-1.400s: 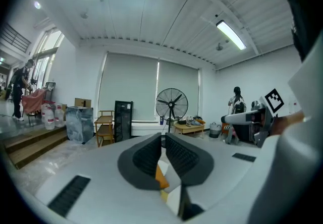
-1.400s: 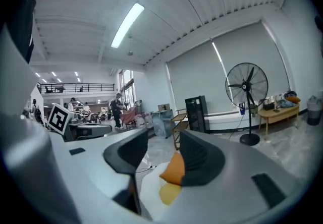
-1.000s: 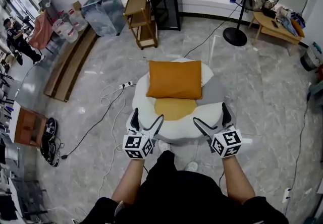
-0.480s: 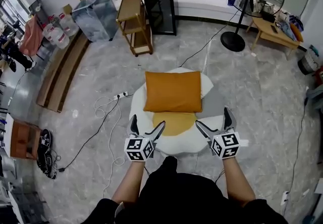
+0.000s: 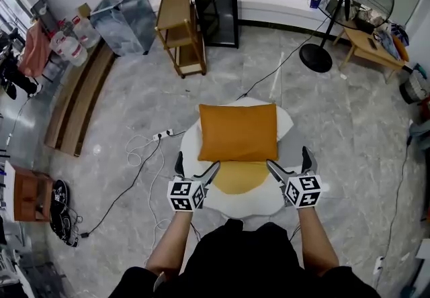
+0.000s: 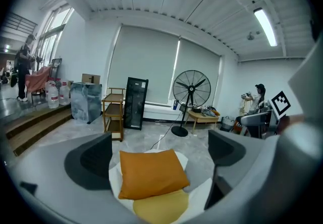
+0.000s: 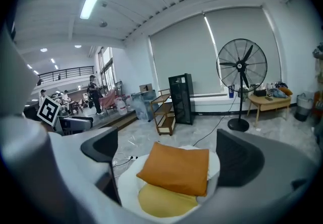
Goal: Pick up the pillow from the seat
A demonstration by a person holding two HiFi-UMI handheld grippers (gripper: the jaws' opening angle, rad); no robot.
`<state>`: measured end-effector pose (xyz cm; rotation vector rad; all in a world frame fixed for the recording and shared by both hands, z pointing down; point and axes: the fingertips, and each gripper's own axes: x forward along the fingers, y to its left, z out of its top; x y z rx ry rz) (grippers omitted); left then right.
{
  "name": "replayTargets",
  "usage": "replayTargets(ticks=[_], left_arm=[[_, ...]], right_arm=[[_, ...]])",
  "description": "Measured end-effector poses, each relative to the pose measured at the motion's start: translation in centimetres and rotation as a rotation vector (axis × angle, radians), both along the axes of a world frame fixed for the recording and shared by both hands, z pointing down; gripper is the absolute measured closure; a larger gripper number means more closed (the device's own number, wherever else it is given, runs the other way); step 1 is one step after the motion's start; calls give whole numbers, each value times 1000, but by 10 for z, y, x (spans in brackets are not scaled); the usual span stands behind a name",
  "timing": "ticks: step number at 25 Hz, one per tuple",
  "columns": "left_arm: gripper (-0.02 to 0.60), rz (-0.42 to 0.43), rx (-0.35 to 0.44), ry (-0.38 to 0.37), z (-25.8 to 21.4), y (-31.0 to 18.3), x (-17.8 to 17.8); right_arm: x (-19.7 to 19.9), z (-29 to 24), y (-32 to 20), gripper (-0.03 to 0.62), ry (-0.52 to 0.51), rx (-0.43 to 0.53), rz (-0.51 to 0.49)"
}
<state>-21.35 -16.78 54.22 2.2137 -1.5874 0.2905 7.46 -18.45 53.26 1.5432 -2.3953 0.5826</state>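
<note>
I am finding no words, brands or numbers that I can read. The marker cube (image 5: pixel 186 195) on my left gripper (image 5: pixel 197 162) and its twin on my right gripper (image 5: pixel 289 159) are showing only black-and-white square patterns, no letters. Red labels on the water bottles (image 5: pixel 74 50) are coming through too small to read.

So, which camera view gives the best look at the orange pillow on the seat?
The head view: it looks down on the pillow and shows its whole rectangular top, lying on the white seat. Both gripper views show it low and foreshortened, framed between open fingers that do not touch it.
</note>
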Motion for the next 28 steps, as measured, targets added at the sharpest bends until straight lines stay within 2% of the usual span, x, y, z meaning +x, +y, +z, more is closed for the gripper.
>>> replayTargets(ticks=[4, 13, 20, 28], left_arm=[[-5, 5, -57, -4, 24, -22, -17], [-5, -30, -169, -22, 79, -57, -25], [-5, -84, -294, -19, 154, -92, -30], [-5, -99, -406, -18, 248, -121, -39]], right_arm=[[-2, 21, -18, 5, -9, -55, 36], [17, 90, -60, 5, -15, -210, 42], [38, 165, -98, 5, -14, -330, 21], [40, 262, -126, 5, -44, -460, -2]])
